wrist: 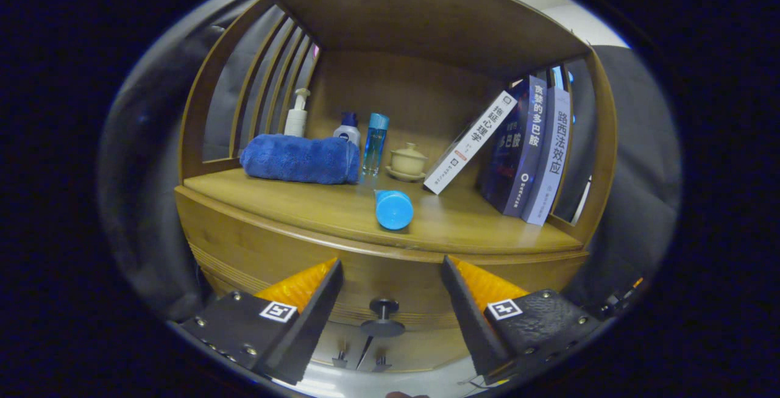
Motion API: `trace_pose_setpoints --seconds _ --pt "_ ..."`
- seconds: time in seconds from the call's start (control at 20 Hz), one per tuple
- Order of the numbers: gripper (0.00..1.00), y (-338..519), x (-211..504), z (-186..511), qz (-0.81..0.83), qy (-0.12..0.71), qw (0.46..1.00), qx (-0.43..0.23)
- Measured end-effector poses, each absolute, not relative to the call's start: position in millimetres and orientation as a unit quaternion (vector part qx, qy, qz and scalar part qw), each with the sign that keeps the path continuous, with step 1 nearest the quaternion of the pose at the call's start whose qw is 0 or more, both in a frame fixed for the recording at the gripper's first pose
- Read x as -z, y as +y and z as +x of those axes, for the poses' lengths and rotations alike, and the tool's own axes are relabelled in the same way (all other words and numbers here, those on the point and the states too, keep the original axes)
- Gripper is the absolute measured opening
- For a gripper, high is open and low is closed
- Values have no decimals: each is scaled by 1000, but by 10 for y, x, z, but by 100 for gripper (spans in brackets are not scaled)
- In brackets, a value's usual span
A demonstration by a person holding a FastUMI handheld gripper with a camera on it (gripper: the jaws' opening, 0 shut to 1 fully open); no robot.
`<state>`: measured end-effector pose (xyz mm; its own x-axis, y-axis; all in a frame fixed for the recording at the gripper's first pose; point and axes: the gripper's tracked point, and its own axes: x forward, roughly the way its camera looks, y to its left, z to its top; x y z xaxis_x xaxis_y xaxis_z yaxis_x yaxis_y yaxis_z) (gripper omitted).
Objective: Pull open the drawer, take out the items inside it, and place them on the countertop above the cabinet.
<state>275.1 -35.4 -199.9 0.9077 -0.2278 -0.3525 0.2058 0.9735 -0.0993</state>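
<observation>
Gripper [390, 276]: two wedge-shaped fingers [317, 306] with ribbed inner pads, each on a textured mounting block fixed by small round screws and bearing one square black-and-white fiducial marker; jaws set apart

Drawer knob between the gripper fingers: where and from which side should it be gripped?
Grip the drawer knob on its narrow stem behind the round cap, coming straight on at the drawer front. The cap is wider than the stem and should resist slipping during a pull. The gripper is open, fingers flanking the knob.
</observation>
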Motion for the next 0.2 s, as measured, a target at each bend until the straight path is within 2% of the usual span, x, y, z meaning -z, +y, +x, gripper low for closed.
trace_pose_setpoints --seconds 0.2 --pt "98 -358 1996 2754 -30 180 977 111"
